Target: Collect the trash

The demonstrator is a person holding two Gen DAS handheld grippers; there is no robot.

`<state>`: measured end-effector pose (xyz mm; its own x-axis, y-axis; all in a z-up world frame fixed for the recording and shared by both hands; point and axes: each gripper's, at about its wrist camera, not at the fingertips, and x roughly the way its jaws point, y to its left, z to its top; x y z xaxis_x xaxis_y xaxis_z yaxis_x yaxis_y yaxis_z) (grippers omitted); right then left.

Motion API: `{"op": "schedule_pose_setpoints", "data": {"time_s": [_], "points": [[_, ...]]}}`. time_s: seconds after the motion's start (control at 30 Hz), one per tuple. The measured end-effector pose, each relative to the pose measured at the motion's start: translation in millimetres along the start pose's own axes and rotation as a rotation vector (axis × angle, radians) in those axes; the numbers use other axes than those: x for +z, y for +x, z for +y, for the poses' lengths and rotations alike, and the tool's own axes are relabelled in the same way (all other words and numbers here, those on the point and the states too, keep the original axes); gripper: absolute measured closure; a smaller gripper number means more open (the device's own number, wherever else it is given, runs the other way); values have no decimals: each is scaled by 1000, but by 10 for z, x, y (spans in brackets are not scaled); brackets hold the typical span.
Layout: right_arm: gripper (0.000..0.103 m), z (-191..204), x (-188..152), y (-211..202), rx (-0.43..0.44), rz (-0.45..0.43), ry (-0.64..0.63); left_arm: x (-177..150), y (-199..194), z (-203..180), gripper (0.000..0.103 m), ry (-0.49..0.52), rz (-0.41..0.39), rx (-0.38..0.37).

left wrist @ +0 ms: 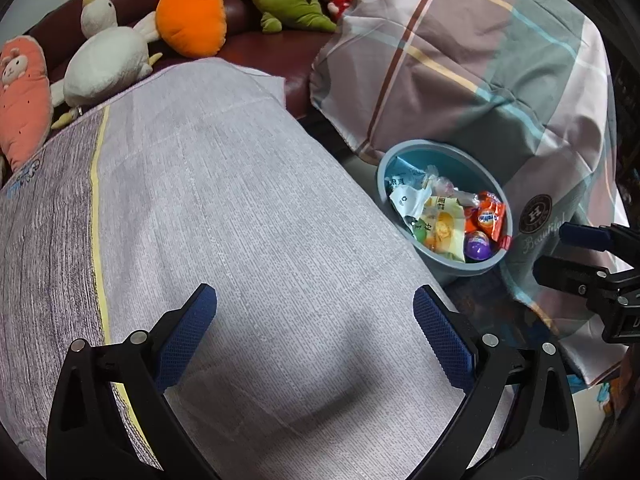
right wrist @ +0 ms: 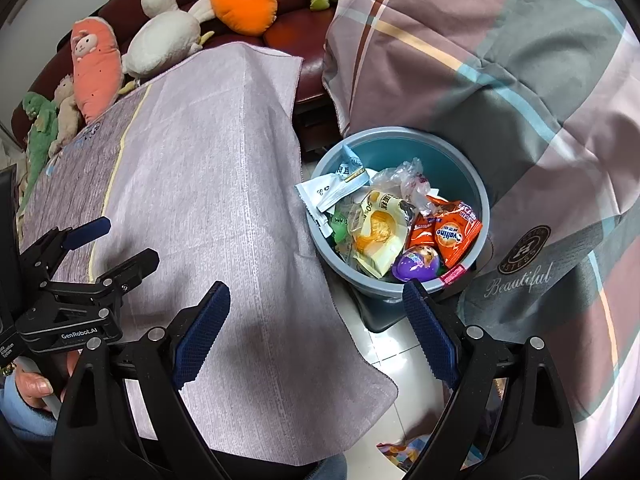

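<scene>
A blue-grey bin [right wrist: 404,133] stands on the floor between a cloth-covered surface and plaid bedding. It holds several wrappers: an orange packet [right wrist: 452,236], a purple egg-shaped piece [right wrist: 418,264], a yellow-white packet [right wrist: 376,232] and a white wrapper [right wrist: 324,196] hanging over the left rim. My right gripper [right wrist: 316,312] hangs open just in front of the bin, nothing between its fingers. My left gripper [left wrist: 316,312] is open and empty above the lilac cloth [left wrist: 240,200], with the bin [left wrist: 424,145] to its right. Each gripper shows in the other's view: the left [right wrist: 124,242], the right [left wrist: 560,252].
Plush toys [left wrist: 188,16] line a dark red sofa [left wrist: 272,48] at the back. Plaid bedding [right wrist: 500,60] fills the right side. Pale tile floor [right wrist: 384,344] shows in front of the bin, with a colourful scrap [right wrist: 404,450] on it. A hand [right wrist: 36,384] grips the left tool's handle.
</scene>
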<state>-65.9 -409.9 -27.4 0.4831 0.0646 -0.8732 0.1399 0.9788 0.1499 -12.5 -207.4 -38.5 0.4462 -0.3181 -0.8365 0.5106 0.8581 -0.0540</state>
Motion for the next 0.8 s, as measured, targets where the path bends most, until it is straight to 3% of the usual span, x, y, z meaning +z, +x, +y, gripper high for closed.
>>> {"op": "schedule_pose_setpoints", "data": {"time_s": [0.8], "points": [[19,-42,29,9,-20,8,20,12,-21,21,4,3,3,62]]}}
